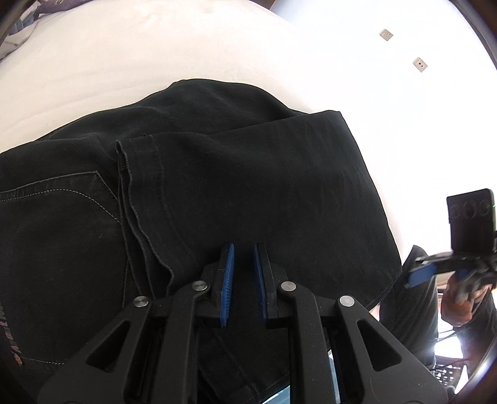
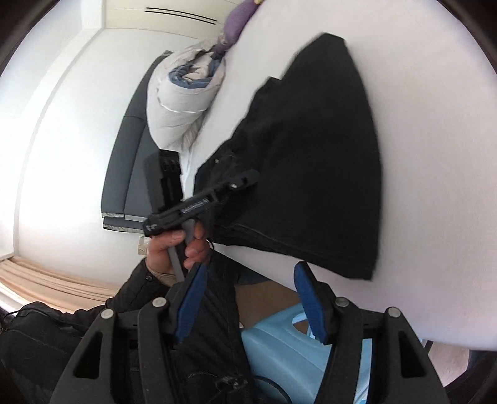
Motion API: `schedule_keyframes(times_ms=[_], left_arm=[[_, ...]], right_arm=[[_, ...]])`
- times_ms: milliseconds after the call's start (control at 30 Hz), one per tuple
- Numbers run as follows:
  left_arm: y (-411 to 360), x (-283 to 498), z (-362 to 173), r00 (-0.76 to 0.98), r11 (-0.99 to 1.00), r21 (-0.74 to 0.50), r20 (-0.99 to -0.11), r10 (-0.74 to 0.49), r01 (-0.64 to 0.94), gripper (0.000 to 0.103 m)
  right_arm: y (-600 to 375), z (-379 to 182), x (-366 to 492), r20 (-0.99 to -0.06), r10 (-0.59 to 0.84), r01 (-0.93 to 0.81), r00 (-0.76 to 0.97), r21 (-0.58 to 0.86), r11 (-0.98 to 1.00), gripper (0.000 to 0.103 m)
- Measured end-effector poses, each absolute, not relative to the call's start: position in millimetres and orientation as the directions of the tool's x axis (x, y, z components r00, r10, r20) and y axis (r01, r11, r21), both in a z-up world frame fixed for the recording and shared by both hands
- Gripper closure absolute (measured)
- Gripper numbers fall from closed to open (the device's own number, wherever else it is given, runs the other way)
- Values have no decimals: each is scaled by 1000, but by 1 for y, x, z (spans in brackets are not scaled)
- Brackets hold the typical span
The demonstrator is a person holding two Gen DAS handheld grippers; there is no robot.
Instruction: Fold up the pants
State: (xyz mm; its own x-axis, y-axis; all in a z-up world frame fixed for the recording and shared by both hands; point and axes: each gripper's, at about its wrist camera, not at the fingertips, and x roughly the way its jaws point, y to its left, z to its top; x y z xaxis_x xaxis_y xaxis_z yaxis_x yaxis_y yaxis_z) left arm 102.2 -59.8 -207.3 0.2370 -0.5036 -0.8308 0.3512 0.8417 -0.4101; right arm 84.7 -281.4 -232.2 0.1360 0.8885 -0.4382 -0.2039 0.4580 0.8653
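Black pants (image 1: 248, 174) lie folded on a white bed (image 1: 124, 62), with a back pocket and a leg hem showing on top. My left gripper (image 1: 243, 247) hovers low over the near part of the fabric, its blue pads almost together and nothing visible between them. The right wrist view shows the same pants (image 2: 310, 155) and the left gripper (image 2: 248, 178) at their near edge, held by a hand (image 2: 177, 248). My right gripper (image 2: 251, 270) stands open off the bed's edge, short of the pants, with nothing gripped. The left wrist view shows it blurred at the far right (image 1: 416, 276).
A rolled white duvet (image 2: 183, 102) and a purple item (image 2: 236, 21) lie at the far end of the bed (image 2: 419, 155). A grey padded panel (image 2: 130, 174) leans on the wall. A light-blue plastic container (image 2: 279, 351) sits below the bed's edge, beside the person's dark clothing.
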Motion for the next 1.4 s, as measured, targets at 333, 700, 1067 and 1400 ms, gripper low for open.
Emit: schedule_keyframes(times_ms=[333,700,1067,1400], left_arm=[[-8,75,-175,394,866,-443,-772,-499,231,90],[171,-45,-145,706,752,-614,-642,-301,-238,13],[257,-67,-198,753,477,-769,-593,-284,-425,13],[252,-49,-240,752,309,-819,-569,-331,-484,20]], right_arm=[[-256,-276,158,-618,747,32,246,775,631,26],[-201,-234,159,-590,743,-90,316,761,642,18],[-194,-259,173,-472,816,43,332,872,487,31],[-210,-269,171,-462,820,62,338,881,470,37]])
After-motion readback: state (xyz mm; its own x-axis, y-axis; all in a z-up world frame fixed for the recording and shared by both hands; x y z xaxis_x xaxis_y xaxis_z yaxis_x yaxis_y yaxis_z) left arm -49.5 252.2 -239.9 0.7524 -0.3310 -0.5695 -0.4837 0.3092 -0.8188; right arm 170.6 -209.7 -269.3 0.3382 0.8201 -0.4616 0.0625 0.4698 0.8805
